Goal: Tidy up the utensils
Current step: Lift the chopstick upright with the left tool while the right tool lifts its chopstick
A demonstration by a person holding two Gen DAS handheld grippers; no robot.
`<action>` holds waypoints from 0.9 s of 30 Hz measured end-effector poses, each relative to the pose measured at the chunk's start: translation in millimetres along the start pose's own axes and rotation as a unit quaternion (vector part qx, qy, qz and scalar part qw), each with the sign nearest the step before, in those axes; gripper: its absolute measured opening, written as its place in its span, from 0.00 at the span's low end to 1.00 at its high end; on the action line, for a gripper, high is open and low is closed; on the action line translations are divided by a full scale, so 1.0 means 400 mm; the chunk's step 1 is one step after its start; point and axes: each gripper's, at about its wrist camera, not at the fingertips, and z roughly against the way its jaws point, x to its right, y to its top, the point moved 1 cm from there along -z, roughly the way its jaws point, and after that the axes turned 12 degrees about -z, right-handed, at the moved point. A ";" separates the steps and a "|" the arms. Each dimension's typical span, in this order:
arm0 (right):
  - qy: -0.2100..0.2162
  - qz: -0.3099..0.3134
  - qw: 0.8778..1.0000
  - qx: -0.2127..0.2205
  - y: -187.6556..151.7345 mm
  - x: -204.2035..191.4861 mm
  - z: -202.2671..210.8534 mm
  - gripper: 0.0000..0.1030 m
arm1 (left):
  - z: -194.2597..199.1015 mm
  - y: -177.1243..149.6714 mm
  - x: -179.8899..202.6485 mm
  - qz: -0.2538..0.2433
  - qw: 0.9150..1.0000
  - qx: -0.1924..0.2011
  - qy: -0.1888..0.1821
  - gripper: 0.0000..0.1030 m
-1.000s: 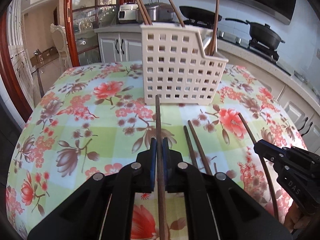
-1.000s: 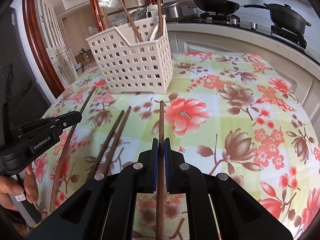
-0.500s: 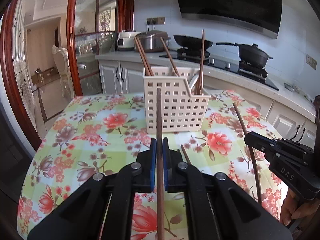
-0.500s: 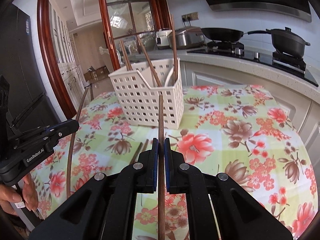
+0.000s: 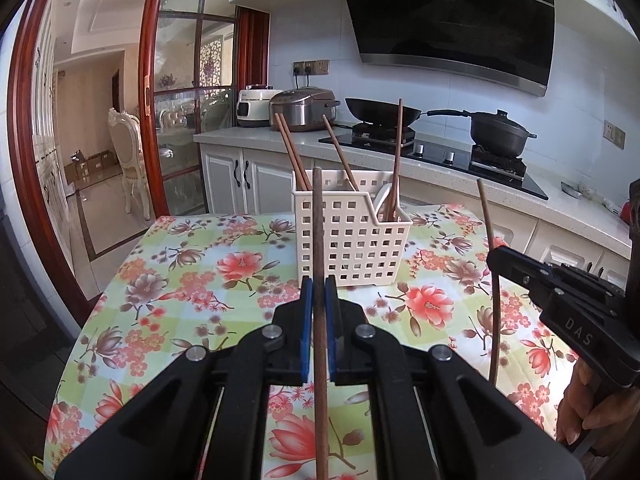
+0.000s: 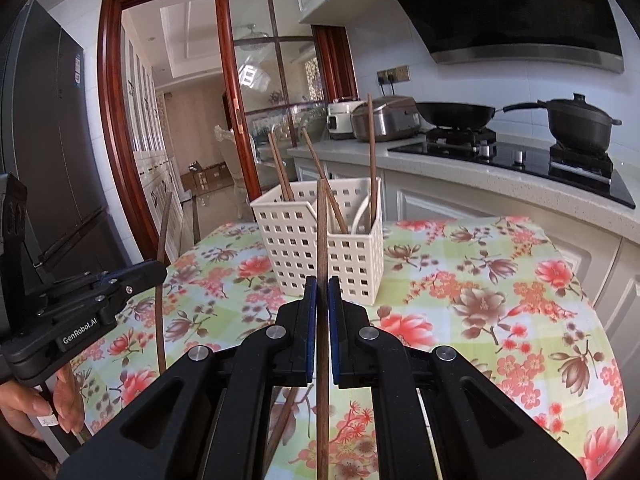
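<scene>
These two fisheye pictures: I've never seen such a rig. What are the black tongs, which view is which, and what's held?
No robot here: a person holds a pair of tongs in each hand, with a camera on each looking along its fingers. In the left view, the left tongs are shut on a wooden chopstick; the right tongs show at the side. The right view mirrors this: the right tongs grip their own chopstick. Ahead, on the floral tablecloth, stands a white perforated basket already holding chopsticks. Another loose chopstick lies below.

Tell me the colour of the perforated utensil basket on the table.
Cream white basket, clearest in the left wrist view.
</scene>
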 end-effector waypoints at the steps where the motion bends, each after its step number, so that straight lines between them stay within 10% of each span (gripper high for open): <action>1: 0.001 0.005 1.000 0.005 0.001 -0.006 0.005 0.06 | 0.005 0.001 0.002 -0.002 1.000 0.002 0.001 0.06; 27: -0.001 0.059 0.997 0.052 0.010 -0.075 0.088 0.06 | 0.108 0.027 0.012 -0.019 0.999 0.041 0.014 0.06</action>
